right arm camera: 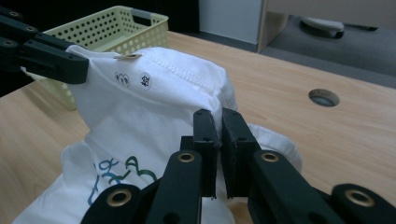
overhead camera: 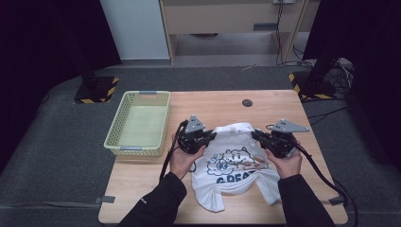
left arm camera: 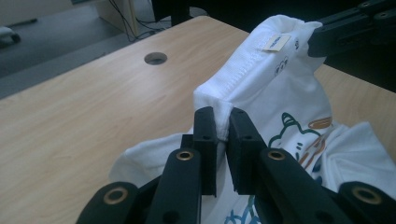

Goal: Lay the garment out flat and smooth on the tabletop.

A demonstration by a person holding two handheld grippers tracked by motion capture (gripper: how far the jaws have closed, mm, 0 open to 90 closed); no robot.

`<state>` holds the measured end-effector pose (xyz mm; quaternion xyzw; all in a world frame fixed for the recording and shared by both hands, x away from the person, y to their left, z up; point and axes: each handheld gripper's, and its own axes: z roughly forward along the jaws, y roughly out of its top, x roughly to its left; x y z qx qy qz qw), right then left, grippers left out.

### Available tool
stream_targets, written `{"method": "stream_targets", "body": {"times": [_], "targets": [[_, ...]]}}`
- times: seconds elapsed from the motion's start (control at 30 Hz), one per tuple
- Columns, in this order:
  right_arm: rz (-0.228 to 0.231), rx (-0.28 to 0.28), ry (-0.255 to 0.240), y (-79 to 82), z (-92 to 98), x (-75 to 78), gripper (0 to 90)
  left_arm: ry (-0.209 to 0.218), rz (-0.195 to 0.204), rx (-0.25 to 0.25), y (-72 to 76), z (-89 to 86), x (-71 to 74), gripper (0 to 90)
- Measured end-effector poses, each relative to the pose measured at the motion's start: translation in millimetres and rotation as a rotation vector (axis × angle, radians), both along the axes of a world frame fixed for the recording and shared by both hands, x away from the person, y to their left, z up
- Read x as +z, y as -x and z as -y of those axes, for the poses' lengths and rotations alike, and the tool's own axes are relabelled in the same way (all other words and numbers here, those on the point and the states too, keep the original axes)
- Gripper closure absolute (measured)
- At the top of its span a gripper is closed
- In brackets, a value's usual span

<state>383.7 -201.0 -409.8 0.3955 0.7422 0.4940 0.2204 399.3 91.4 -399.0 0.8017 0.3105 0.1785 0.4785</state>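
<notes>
Lettering printed on the white T-shirt (overhead camera: pixel 234 163) is partly lost in a fold, and its collar label (left arm camera: pixel 276 42) is too small to read. The forearms are cut off by the high view's bottom edge; the basket (right arm camera: pixel 116 28) is half hidden behind cloth.

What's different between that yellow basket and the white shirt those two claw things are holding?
The basket is stiff, pale yellow, perforated, and sits flat on the table with nothing visible inside; the T-shirt is soft, white, printed with a blue cartoon and crumpled. The basket is untouched; the T-shirt is pinched at its shoulders by the left gripper and right gripper. Both are on one table.
</notes>
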Motion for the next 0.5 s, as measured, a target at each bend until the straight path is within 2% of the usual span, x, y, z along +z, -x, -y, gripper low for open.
{"method": "stream_targets", "body": {"times": [0.13, 0.27, 0.33, 0.43, 0.5], "targets": [[0.028, -0.049, -0.001, -7.4, -5.5, 7.9, 85.3, 0.009, 0.018, 0.030, -11.0, 1.5, 7.8, 83.5], [0.054, -0.106, 0.000, -17.1, -11.0, 12.1, 85.3, 0.022, 0.009, 0.046, -22.6, 3.4, 12.2, 83.5], [0.060, -0.128, -0.003, -22.6, -12.9, 12.2, 85.2, -0.003, 0.016, 0.062, -32.7, 6.1, 15.2, 83.5], [0.065, -0.164, 0.009, -33.3, -16.3, 10.1, 85.2, -0.012, 0.017, 0.078, -40.1, 8.0, 15.8, 83.5], [0.061, -0.187, 0.011, -41.9, -19.7, 8.3, 85.2, -0.024, 0.020, 0.104, -51.7, 10.2, 13.8, 83.5]]}}
